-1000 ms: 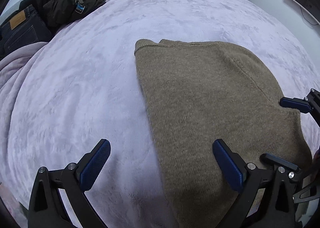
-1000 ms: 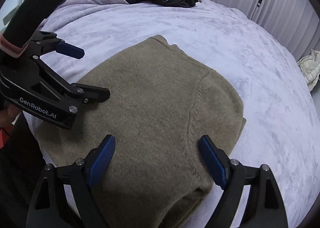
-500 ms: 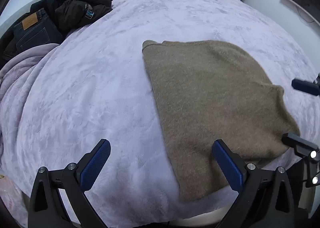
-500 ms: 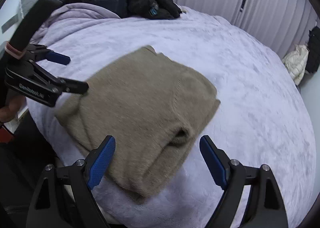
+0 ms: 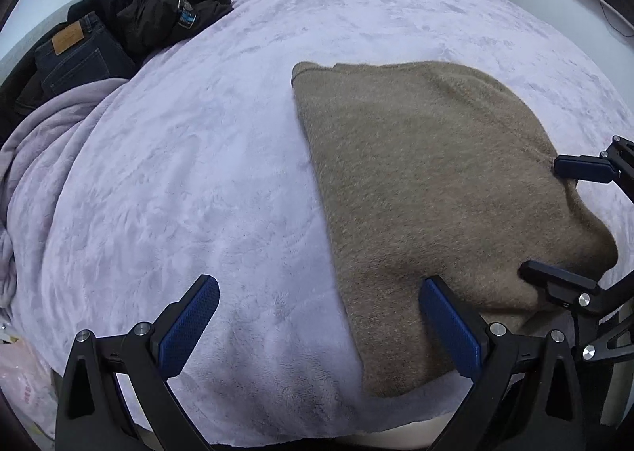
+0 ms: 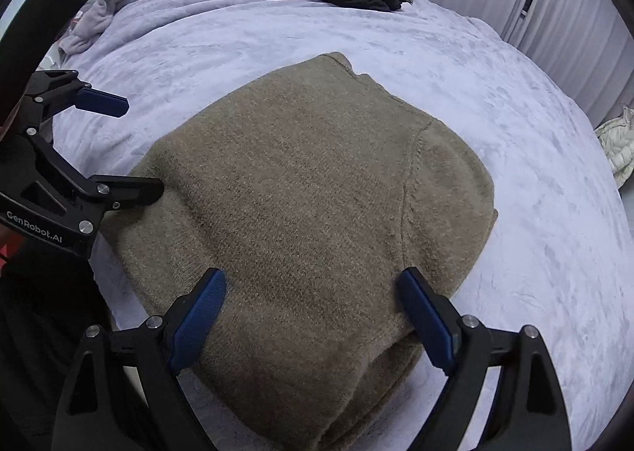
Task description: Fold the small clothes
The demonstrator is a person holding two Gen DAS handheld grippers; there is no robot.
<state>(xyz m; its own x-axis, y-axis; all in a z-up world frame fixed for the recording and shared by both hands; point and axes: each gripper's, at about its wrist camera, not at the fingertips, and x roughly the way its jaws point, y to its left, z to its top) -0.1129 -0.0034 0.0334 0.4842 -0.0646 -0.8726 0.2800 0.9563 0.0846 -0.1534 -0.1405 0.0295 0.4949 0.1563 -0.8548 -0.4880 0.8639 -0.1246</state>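
- The folded brown sweater (image 6: 309,213) lies flat on the lilac bed cover (image 5: 198,173), at its near edge.
- The right gripper (image 6: 313,316) stands wide over the sweater's near part, holding nothing.
- The left gripper (image 5: 317,328) stands wide, empty, straddling the sweater's left edge.

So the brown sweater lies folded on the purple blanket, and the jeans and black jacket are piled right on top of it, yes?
Not quite. The sweater does lie folded on the blanket, but the jeans and jacket are not on it. They sit apart, at the far corner of the bed, as the left wrist view shows. Nothing lies on the sweater.
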